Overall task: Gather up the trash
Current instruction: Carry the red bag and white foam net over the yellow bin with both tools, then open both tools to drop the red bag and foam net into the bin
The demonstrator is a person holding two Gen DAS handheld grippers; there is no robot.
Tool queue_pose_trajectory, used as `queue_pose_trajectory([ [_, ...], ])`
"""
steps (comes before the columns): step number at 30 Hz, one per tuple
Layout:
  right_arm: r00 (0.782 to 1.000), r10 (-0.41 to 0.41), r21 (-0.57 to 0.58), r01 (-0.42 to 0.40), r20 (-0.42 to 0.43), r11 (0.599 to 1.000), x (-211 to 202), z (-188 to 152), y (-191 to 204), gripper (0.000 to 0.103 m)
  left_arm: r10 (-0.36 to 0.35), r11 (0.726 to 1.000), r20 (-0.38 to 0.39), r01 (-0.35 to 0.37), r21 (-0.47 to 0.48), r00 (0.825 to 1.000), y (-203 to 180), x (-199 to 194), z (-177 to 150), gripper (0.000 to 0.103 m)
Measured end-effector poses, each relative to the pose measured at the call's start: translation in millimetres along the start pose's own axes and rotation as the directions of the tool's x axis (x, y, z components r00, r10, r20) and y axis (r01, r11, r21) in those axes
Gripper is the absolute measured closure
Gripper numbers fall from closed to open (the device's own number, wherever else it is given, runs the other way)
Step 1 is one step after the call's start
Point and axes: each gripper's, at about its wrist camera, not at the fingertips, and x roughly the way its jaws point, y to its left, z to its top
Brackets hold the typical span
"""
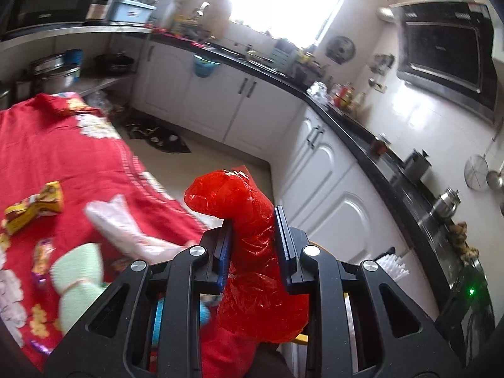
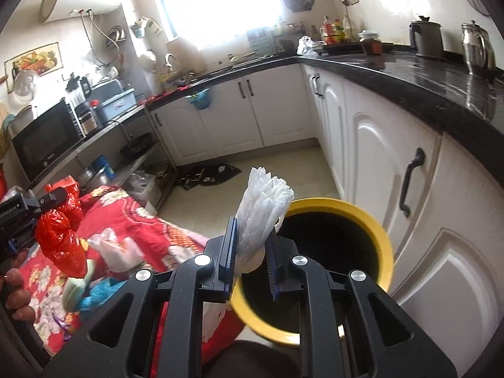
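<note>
Yellow-rimmed and dark inside, the trash bin (image 2: 340,271) stands on the kitchen floor against the white cabinets, and both hand-held tools are loaded for it. The right gripper (image 2: 250,260) is clamped on a wad of white plastic (image 2: 263,208), its jaws narrow around the crumpled bundle, which hangs at the bin's near rim, apparently placed so that letting go would send it into the opening. The left gripper (image 1: 253,239) is closed tight on a crumpled red plastic bag (image 1: 252,233), held up clear of the red patterned cloth (image 1: 63,145) that lies beside the bin; from the right wrist view the same bag sits to the bin's left, well apart from the rim, with part of the person's hand visible below it. More litter lies on that cloth, farther from the bin: a yellow wrapper (image 1: 34,208), a pale pink bag (image 1: 126,223) and what may be a pale green bag (image 1: 78,280), too blurred to name with confidence. Judged from this, the white wad goes in first and the red bag needs carrying across to the opening.
</note>
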Motion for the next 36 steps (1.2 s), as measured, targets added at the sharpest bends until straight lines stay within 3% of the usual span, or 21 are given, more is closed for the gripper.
queue_pose_trajectory([
  [11, 0.994, -0.107, -0.020, 0.107, 0.006, 0.994, 19.6, -0.3, -35.1, 0.086, -0.085, 0.991, -0.086, 0.093, 0.094, 0.993, -63.9, 63.3, -13.6, 0.085],
  [28, 0.985, -0.150, -0.058, 0.146, -0.080, 0.988, 71.2, -9.7, -64.4, 0.083, -0.128, 0.977, -0.227, 0.162, 0.141, 0.965, -108.0, 152.5, -45.5, 0.082],
  [31, 0.983, -0.150, -0.056, 0.145, -0.101, 0.988, 79.8, -13.4, -67.5, 0.073, -0.118, 0.978, -0.267, 0.159, 0.138, 0.956, -107.5, 166.1, -48.5, 0.077],
  [33, 0.981, -0.159, -0.047, 0.154, -0.113, 0.987, 83.1, -15.5, -69.6, 0.057, -0.105, 0.980, -0.266, 0.145, 0.136, 0.958, -104.7, 169.3, -49.7, 0.061],
  [36, 0.978, -0.168, -0.049, 0.163, -0.121, 0.985, 83.0, -17.8, -70.7, 0.050, -0.087, 0.986, -0.270, 0.123, 0.116, 0.959, -96.3, 170.8, -49.7, 0.049],
])
